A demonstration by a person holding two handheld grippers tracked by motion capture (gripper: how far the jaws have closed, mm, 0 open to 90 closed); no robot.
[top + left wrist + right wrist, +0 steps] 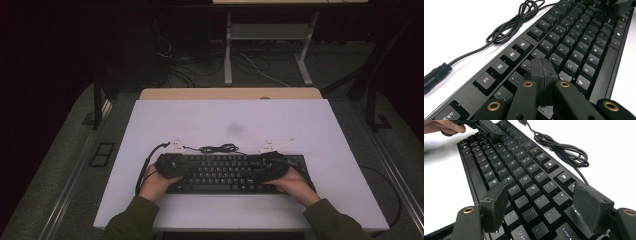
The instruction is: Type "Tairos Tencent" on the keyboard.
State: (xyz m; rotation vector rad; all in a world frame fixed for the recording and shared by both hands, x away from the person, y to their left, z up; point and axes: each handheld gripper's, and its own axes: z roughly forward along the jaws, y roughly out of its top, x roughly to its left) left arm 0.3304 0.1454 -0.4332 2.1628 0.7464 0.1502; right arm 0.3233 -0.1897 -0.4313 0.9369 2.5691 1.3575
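A black keyboard (225,172) lies on the white table (300,125) near its front edge. Its black cable (218,148) sits coiled just behind it. My left gripper (186,167) hovers over the keyboard's left end; in the left gripper view it (541,63) is shut with nothing between its jaws, low over the letter keys (574,50). My right gripper (259,172) is over the keyboard's right end. In the right gripper view it (541,195) stands open, its fingers (495,202) spread above the punctuation keys (534,192). The left gripper (489,128) shows there at the keyboard's far end.
The cable's coil (509,27) and its plug (435,75) lie on the table behind the keyboard. White table surface extends behind and to both sides. Beyond the table stand another desk's legs (228,50) and floor cables (190,65).
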